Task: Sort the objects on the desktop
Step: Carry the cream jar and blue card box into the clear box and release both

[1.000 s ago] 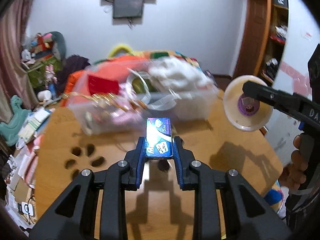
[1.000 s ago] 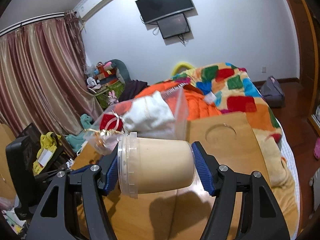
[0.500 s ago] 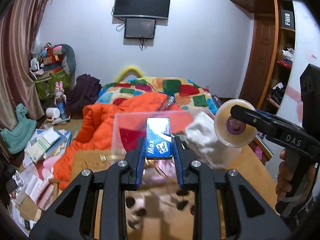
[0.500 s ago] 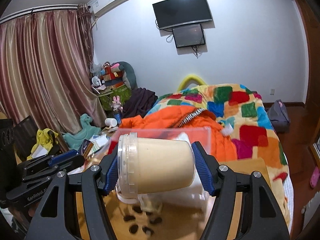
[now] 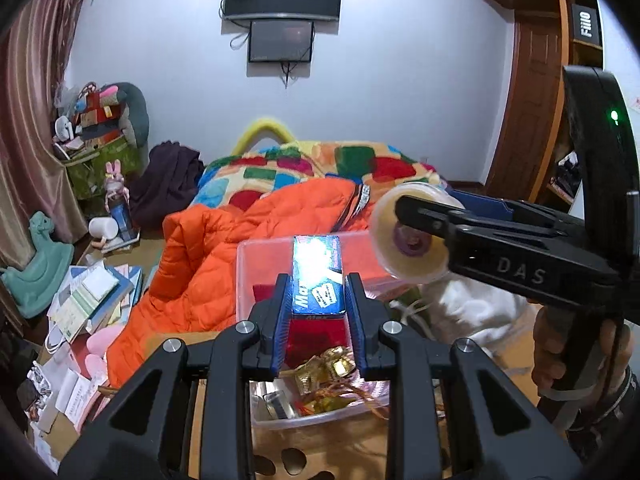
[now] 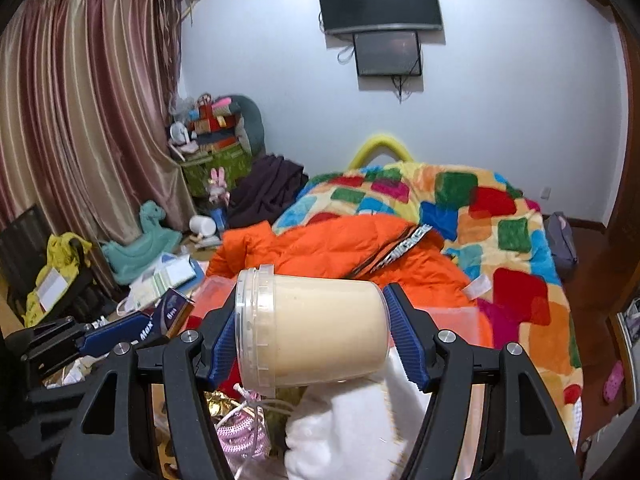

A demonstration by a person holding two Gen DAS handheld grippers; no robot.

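Observation:
My left gripper point(image 5: 318, 300) is shut on a small blue box point(image 5: 317, 276) marked "Max", held above a clear plastic bin point(image 5: 256, 264). The bin holds a red item, gold trinkets point(image 5: 326, 368) and a white cloth point(image 5: 472, 308). My right gripper point(image 6: 312, 334) is shut on a cream-filled plastic jar point(image 6: 316, 332) lying sideways, lid to the left. The jar point(image 5: 408, 238) and right gripper also show at right in the left wrist view. The blue box point(image 6: 170, 314) and left gripper point(image 6: 120, 330) show at lower left in the right wrist view, with the white cloth point(image 6: 348, 432) below the jar.
The bin sits on a wooden table point(image 5: 328, 452) with paw-shaped cutouts. Behind it lie an orange jacket point(image 5: 208, 272) and a bed with a colourful quilt point(image 6: 480, 216). Books and papers point(image 5: 92, 296) clutter the floor at left. A wooden cabinet point(image 5: 532, 120) stands at right.
Both grippers have risen and tilted up, so the views now look over the bin toward the bed. Each keeps its object; the right gripper has come closer to the left.

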